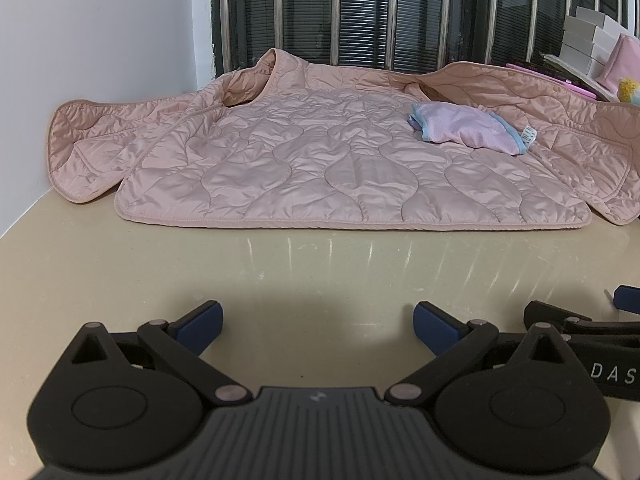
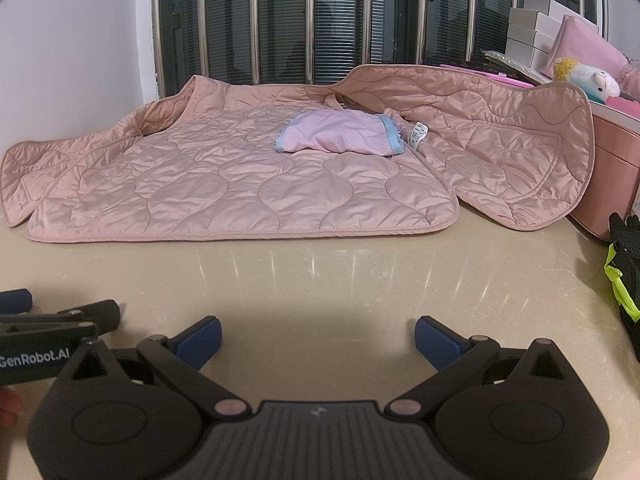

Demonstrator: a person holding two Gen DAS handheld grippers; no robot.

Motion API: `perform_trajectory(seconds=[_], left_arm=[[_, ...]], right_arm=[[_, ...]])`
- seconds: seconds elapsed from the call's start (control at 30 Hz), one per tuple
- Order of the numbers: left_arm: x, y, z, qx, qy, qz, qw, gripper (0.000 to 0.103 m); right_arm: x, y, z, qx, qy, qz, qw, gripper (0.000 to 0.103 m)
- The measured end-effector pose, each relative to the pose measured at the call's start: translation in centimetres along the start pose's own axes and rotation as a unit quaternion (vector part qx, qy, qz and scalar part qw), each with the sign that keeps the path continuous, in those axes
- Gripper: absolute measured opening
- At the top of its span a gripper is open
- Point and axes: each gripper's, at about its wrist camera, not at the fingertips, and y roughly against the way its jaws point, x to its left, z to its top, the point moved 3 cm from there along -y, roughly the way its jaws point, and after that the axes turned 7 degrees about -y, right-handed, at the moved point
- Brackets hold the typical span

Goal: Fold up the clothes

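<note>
I count one pink quilted jacket (image 1: 320,160) spread open on the beige table (image 1: 280,272), lying flat with its two front panels flung out to either side, and one small lilac garment (image 1: 464,126) with blue trim resting on top of it, toward the right half of the back panel, a white care tag (image 1: 528,137) sticking out beside it. Behind it all runs a barred window (image 1: 360,12). Off to the right stands one stack of white boxes (image 2: 532,36), one plush toy (image 2: 588,78), one pink box (image 2: 612,184) that the jacket's right panel leans against, and one black glove with a neon-yellow strap (image 2: 624,276) at the table's edge. I hold two grippers, both low over the bare table, level and pointing at the jacket's hem, well short of it. My left gripper (image 1: 318,324) has its blue pads (image 1: 200,326) spread wide with nothing between them; my right gripper (image 2: 318,334) is spread the same way and likewise holds nothing (each shows up sideways at the edge of the other's view, just beside it).
</note>
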Motion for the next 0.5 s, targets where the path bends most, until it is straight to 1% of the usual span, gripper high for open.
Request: perform_trajectory(seconds=[0.5], left_arm=[[0.08, 0.06, -0.05, 0.000, 0.002, 0.001, 1.0000, 0.102]], right_arm=[[0.01, 0.00, 0.00, 0.000, 0.000, 0.000, 1.000, 0.103]])
